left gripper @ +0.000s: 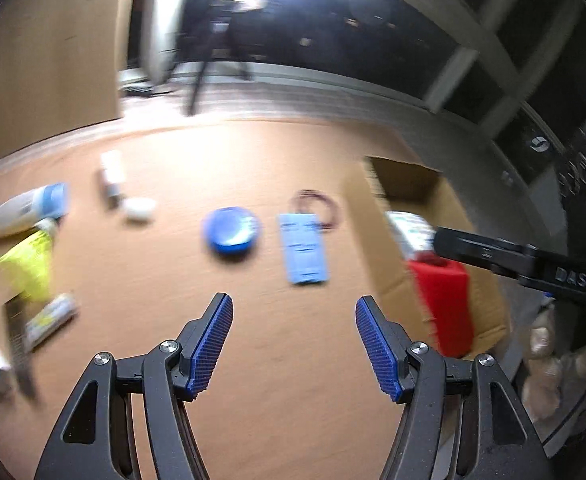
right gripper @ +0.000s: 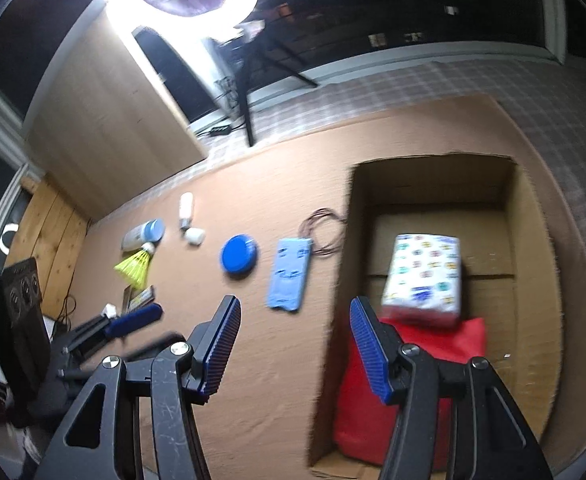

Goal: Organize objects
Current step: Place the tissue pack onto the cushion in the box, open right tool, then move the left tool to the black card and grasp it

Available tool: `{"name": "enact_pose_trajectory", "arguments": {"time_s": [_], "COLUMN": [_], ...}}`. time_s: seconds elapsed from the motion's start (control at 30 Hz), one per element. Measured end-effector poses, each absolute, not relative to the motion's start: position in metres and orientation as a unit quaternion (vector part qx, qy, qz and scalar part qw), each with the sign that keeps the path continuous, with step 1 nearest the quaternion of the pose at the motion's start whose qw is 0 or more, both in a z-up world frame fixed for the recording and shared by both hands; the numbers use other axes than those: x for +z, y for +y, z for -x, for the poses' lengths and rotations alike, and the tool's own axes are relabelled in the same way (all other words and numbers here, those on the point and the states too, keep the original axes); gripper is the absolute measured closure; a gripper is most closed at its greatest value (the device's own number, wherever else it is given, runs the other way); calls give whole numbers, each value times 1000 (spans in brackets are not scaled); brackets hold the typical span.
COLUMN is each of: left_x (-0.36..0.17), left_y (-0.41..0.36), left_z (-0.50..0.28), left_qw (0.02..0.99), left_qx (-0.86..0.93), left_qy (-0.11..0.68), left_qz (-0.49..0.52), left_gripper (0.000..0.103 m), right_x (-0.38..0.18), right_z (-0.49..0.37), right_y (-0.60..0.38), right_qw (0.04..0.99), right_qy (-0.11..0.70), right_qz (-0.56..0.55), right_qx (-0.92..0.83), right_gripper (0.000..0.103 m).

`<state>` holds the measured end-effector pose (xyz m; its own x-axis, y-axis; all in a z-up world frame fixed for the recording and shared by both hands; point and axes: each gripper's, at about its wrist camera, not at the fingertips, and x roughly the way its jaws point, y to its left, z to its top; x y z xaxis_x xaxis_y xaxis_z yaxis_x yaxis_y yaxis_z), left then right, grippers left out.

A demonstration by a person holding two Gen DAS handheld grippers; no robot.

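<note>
Both tongs empty over a brown table, open cardboard box to the right.

Left gripper [left gripper: 294, 336] and right gripper [right gripper: 295, 338]: ribbed blue pads apart, nothing between them. The cardboard box [right gripper: 433, 176] holds a patterned soft pack [right gripper: 423, 276] resting on a red cushion-like block [right gripper: 373, 392], just past the right tong's right finger. Loose on the table beyond the tongs: round blue disc [right gripper: 239, 257], flat light-blue card [right gripper: 291, 280], thin wire coil [right gripper: 325, 232], yellow shuttlecock [right gripper: 135, 266], white bottle [right gripper: 186, 210]. Left view blurred.

Both wrist views angled down, left over table [left gripper: 277, 360], right over box [right gripper: 533, 280], sharing both.
</note>
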<state>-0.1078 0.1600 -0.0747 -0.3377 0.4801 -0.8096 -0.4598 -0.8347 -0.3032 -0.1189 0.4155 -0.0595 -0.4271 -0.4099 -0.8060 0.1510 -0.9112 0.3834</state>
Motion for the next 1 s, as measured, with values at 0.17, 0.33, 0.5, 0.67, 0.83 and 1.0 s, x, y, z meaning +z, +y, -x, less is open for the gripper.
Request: {"name": "enact_pose_trajectory", "arguments": {"time_s": [0.17, 0.33, 0.5, 0.67, 0.83, 1.0], "left_x": [-80, -87, -96, -103, -107, -108], "left_y": [89, 34, -12, -54, -87, -114], "left_z": [112, 106, 102, 97, 105, 127], "left_qw": [235, 196, 163, 136, 112, 92], "left_qx": [828, 835, 837, 839, 841, 846], "left_qy": [-34, -50, -65, -86, -104, -111], "left_qz": [508, 512, 519, 520, 519, 513], "left_gripper": [35, 35, 35, 35, 35, 36], "right_x": [-58, -63, -70, -76, -80, -80], "right_z": [113, 112, 119, 122, 123, 122], "right_y": [381, 351, 332, 315, 295, 275], "right_qw": [192, 211, 212, 218, 235, 246], "right_qy": [-114, -108, -105, -107, -105, -99], "right_qz": [-508, -516, -524, -531, -540, -541], "right_qx": [-832, -823, -818, -812, -801, -798], "right_gripper": [49, 48, 48, 48, 48, 48]}}
